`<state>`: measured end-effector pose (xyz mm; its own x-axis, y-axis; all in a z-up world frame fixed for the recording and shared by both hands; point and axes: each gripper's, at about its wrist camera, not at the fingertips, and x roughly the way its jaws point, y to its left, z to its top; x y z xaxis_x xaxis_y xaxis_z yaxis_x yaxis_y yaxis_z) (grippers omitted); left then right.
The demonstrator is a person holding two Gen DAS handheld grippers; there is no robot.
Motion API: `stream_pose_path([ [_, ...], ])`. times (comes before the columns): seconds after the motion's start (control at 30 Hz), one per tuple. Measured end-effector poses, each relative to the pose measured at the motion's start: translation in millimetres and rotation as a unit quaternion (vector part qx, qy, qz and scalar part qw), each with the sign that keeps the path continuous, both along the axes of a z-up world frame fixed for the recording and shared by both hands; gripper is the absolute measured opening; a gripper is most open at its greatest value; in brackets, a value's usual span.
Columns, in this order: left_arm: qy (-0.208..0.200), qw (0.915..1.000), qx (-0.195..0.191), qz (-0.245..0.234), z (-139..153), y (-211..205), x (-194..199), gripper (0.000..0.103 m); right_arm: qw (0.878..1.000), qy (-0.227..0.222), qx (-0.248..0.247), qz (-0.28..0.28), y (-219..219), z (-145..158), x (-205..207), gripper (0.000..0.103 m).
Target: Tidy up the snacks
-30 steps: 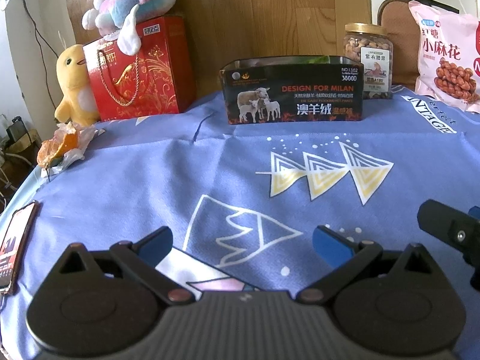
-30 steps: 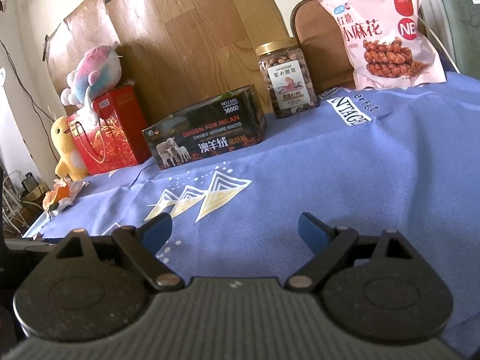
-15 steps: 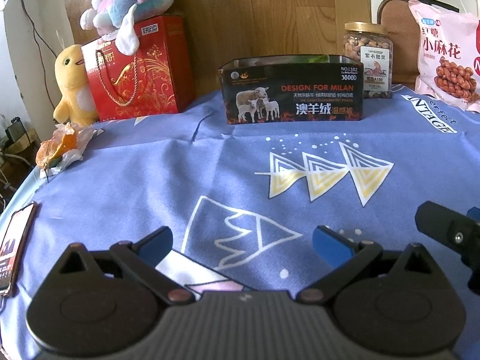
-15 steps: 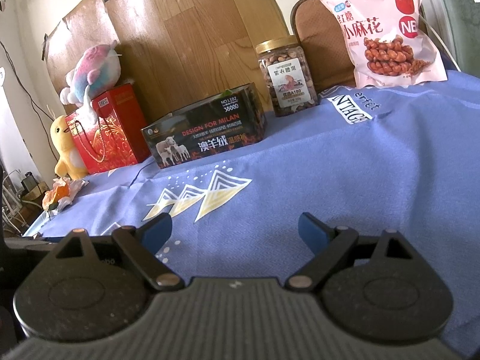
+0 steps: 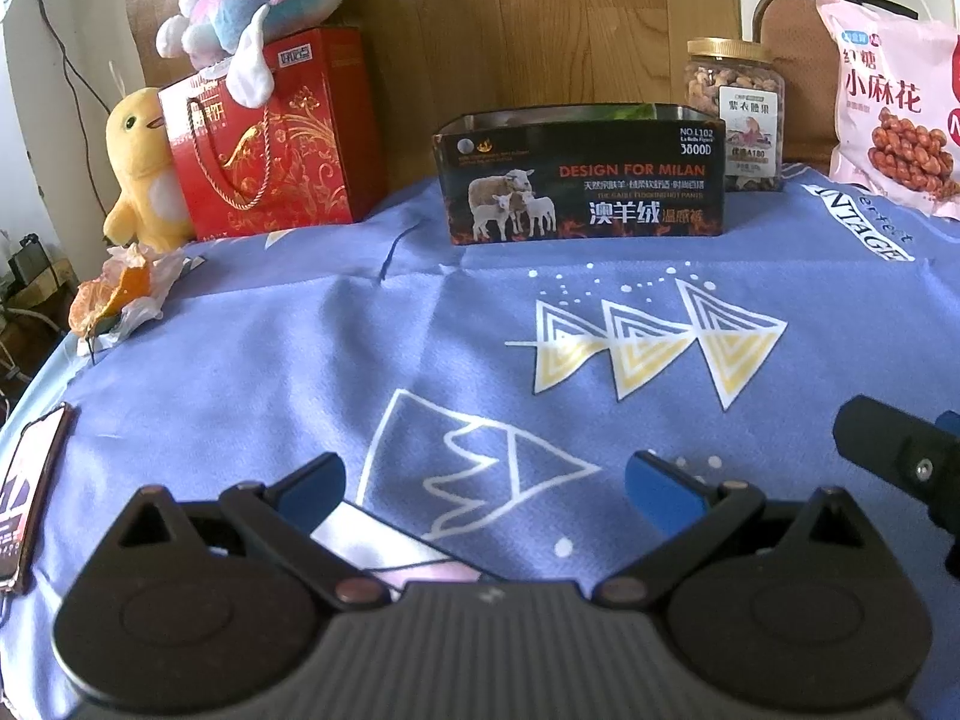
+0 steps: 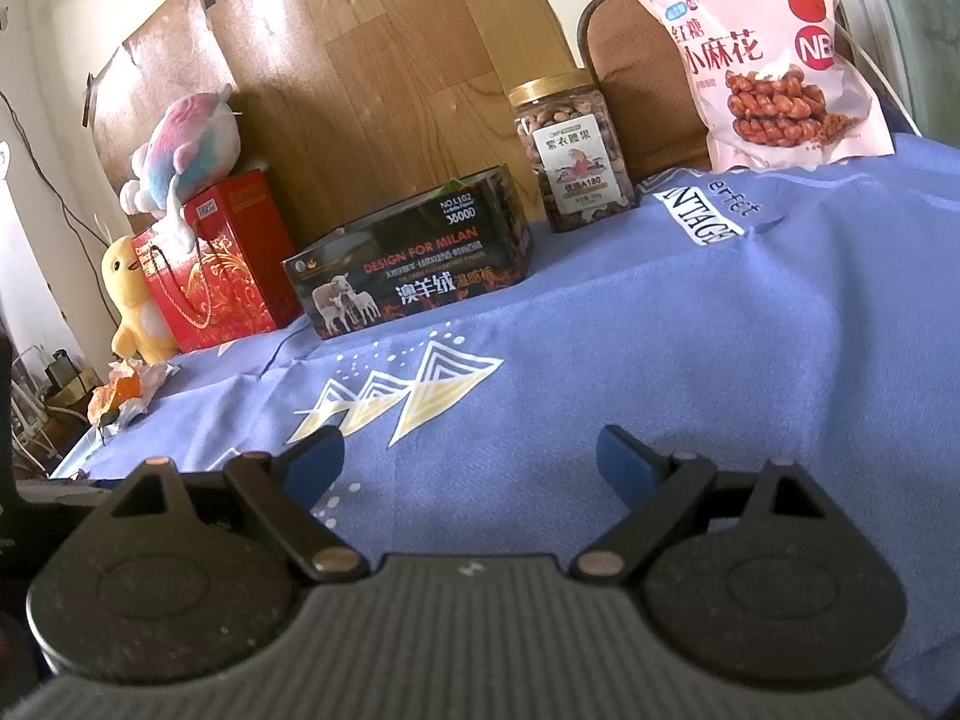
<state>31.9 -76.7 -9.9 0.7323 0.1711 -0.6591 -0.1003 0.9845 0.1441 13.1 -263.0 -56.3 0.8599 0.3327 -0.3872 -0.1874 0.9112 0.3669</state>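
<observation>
Left wrist view is showing the left gripper (image 5: 483, 480) hovering low over the near part of the blue tablecloth (image 5: 300, 348), fingers spread wide and carrying nothing; the right gripper (image 6: 471, 462) is sitting likewise over the cloth, spread and empty. Snacks are standing along the far edge: a jar of nuts (image 6: 570, 153) with a gold lid, just right of and behind the open black tin box (image 5: 579, 174), and a pink bag of fried dough twists (image 6: 759, 60) leaning upright at far right against a brown chair back (image 6: 636, 72). Other items are lying at far left: a red gift bag (image 5: 270, 138) with a pastel plush toy (image 5: 252, 0) on top, a yellow chick plush (image 5: 141, 168), orange peel on paper (image 5: 117, 294), and a phone (image 5: 30, 492) at the near left edge. Risks, as judgement: the bag is leaning, so a pinch low on it is likely tipping it forward; the jar is wide and smooth, so a grip off centre is risking a slip or a knock against the tin; the loose cloth is wrinkling and could drag things if a finger is catching it; the two grippers are working close and could be colliding.
</observation>
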Motion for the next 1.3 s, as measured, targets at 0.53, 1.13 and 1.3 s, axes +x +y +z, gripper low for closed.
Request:
stream_pose_path([
  [0.53,0.004,1.0000,-0.003,0.000,-0.5,1.5,-1.0,0.103,1.000,0.000,0.000,0.001,-0.7,0.1,0.0,0.093],
  [1.13,0.010,0.9999,-0.008,-0.003,-0.4,1.4,1.7,0.103,1.000,-0.002,0.001,0.001,-1.6,0.8,-0.8,0.093],
  [1.3,0.002,0.9998,-0.015,-0.012,5.1,0.9,2.9,0.103,1.000,-0.006,0.003,-0.002,-2.8,4.2,-2.8,0.093],
])
